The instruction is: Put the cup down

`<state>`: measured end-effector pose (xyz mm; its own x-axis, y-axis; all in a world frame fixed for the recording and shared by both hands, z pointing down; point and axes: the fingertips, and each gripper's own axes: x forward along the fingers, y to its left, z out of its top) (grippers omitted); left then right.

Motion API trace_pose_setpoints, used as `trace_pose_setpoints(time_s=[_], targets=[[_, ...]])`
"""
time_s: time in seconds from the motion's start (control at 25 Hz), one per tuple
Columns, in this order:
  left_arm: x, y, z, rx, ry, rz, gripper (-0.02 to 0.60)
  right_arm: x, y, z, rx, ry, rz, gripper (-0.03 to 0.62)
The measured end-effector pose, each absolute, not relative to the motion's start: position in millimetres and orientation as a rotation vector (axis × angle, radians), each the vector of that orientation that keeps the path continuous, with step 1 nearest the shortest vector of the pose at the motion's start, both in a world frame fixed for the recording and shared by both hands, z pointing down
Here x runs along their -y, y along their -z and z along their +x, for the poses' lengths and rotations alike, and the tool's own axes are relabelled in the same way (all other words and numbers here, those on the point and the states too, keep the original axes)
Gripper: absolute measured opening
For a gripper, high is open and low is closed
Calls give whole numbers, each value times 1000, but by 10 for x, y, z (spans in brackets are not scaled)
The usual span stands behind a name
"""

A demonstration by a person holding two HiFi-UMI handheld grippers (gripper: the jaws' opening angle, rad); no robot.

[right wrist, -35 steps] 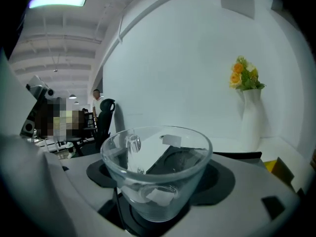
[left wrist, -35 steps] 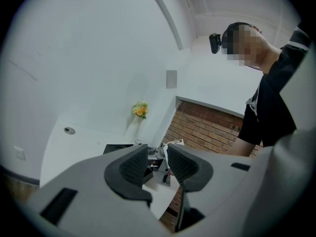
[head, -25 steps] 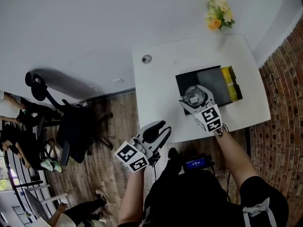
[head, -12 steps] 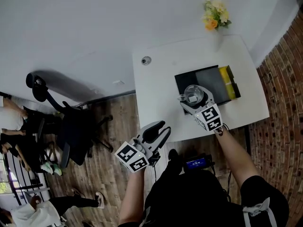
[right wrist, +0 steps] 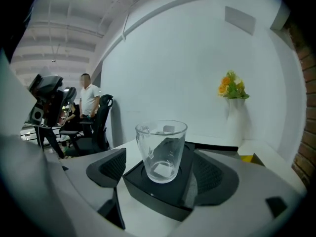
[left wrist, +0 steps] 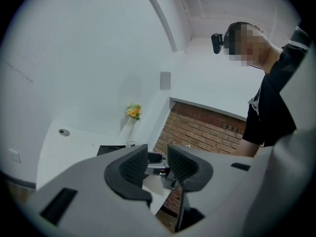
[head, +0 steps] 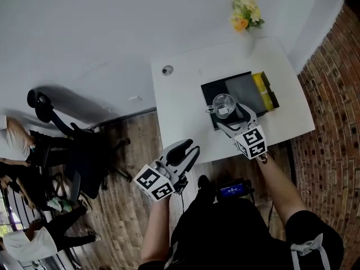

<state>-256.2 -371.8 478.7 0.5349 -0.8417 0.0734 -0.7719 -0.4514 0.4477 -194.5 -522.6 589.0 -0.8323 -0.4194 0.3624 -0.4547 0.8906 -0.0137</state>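
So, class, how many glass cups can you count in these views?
1. The glass cup stands upright on the black base on the white table, between the right gripper's open jaws. No other cup shows.

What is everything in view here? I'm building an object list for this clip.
clear glass cup: one, transparent, upright on the base
black square base: one, black, under the cup
black flat tray: one, black with grey panel, on the table
yellow block: one, yellow, at the tray's right edge
flowers in a white vase: one bunch, yellow and white, table's far edge
small round disc: one, grey, table's far left corner
white table: one, white
black office chair: one, left of the table
left hand-held gripper: open, empty
right hand-held gripper: open, jaws either side of the cup
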Motion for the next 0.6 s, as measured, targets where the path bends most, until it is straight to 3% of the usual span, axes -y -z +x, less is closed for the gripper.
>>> trace_pose_setpoints(time_s=[0.6], targets=[[3437, -4789, -2457, 1312, 197, 2385, 130, 4586, -5486, -1445, 2749, -443, 631, 416]])
